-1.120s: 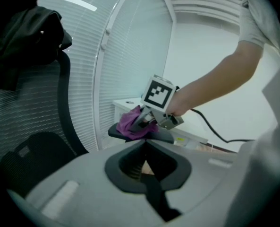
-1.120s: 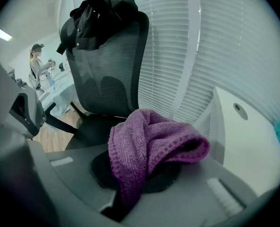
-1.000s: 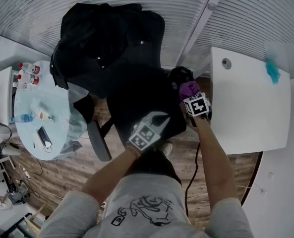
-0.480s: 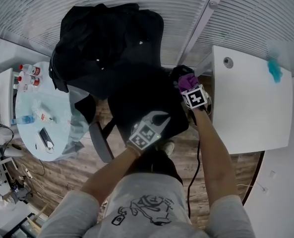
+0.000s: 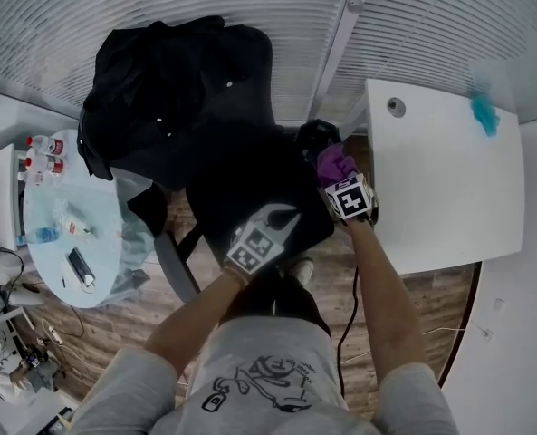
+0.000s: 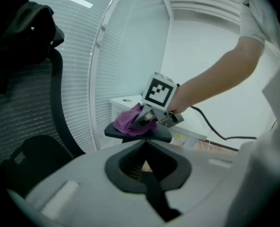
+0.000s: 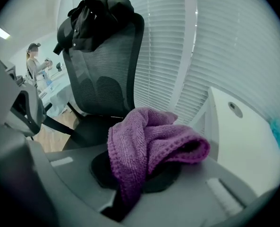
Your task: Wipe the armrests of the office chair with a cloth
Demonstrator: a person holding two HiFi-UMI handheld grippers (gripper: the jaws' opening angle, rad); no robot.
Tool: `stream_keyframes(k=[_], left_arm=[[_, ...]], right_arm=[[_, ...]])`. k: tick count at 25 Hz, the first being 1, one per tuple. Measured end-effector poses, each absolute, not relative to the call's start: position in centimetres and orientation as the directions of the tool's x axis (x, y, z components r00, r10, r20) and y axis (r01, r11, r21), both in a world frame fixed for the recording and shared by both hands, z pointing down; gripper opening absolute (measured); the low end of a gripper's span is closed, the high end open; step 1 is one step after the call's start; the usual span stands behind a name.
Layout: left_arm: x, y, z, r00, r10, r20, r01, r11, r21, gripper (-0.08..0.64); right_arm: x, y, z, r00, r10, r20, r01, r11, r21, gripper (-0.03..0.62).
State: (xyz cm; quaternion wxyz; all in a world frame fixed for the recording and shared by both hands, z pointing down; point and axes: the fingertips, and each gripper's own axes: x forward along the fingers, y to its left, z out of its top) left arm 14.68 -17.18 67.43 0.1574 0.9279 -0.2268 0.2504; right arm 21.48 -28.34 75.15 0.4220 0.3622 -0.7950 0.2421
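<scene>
- while the person is leaning over the office chair [image 5: 241, 143], the right tongs [image 5: 340, 179] are clamping shut on a purple cloth [image 7: 147, 148], whose folds are bulging out over the jaws.
- the cloth is lying on the dark pad of the armrest [image 6: 136, 135] that is just beside the white surface [image 5: 449, 198], and the right tongs are pressing it down there.
- the left tongs [image 6: 144, 148] are hovering over the chair's seat [image 5: 250, 193], well apart from the cloth, with the jaws meeting at the tips and gripping nothing.
- a black jacket [image 5: 155, 89] is hanging over the chair's backrest.
- a small teal object [image 5: 482, 113] is sitting near the far corner of the white surface.
- a round glass table [image 5: 42, 252] is standing at the person's left, carrying a few bottles [image 5: 43, 143].
</scene>
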Motion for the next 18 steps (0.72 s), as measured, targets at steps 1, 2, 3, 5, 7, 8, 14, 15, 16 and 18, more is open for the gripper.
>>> stream_keyframes(k=[1, 2, 3, 5, 7, 8, 14, 15, 16, 18], left_arm=[[14.9, -17.1, 67.4, 0.774, -0.340, 0.535, -0.497, -0.849, 0.180, 0.003], [15.1, -17.0, 67.3, 0.776, -0.338, 0.533, -0.495, -0.850, 0.181, 0.003], [15.3, -16.9, 67.3, 0.777, -0.335, 0.533, -0.492, -0.851, 0.182, 0.003], [15.6, -16.8, 67.4, 0.778, -0.330, 0.535, -0.487, -0.854, 0.183, 0.003], [16.0, -16.6, 67.5, 0.780, -0.322, 0.537, -0.481, -0.857, 0.183, 0.003], [16.3, -16.5, 67.5, 0.781, -0.318, 0.537, -0.477, -0.860, 0.184, 0.003], [17.3, -15.9, 67.2, 0.790, -0.301, 0.535, -0.457, -0.870, 0.184, 0.003], [17.5, -15.7, 67.2, 0.791, -0.299, 0.534, -0.454, -0.871, 0.185, 0.003], [17.6, -15.6, 67.2, 0.792, -0.297, 0.534, -0.452, -0.872, 0.186, 0.003], [17.7, -15.5, 67.3, 0.793, -0.294, 0.534, -0.449, -0.874, 0.186, 0.003]], right_arm=[[22.0, -27.5, 75.1, -0.378, -0.375, 0.846, -0.786, 0.613, -0.080, 0.032], [22.6, -26.6, 75.0, -0.374, -0.378, 0.847, -0.792, 0.605, -0.081, 0.032], [23.2, -25.7, 74.9, -0.370, -0.379, 0.849, -0.798, 0.597, -0.081, 0.032], [24.3, -23.7, 74.7, -0.360, -0.378, 0.853, -0.809, 0.582, -0.083, 0.032], [25.5, -21.6, 74.8, -0.354, -0.379, 0.855, -0.816, 0.571, -0.085, 0.032], [26.2, -20.5, 74.9, -0.349, -0.379, 0.857, -0.819, 0.567, -0.083, 0.032], [28.5, -16.3, 74.8, -0.329, -0.359, 0.873, -0.844, 0.528, -0.101, 0.032], [28.6, -15.9, 74.8, -0.329, -0.358, 0.874, -0.846, 0.522, -0.106, 0.032], [28.7, -15.7, 74.7, -0.330, -0.358, 0.874, -0.848, 0.520, -0.107, 0.032], [28.8, -15.8, 74.6, -0.330, -0.357, 0.874, -0.847, 0.521, -0.107, 0.032]])
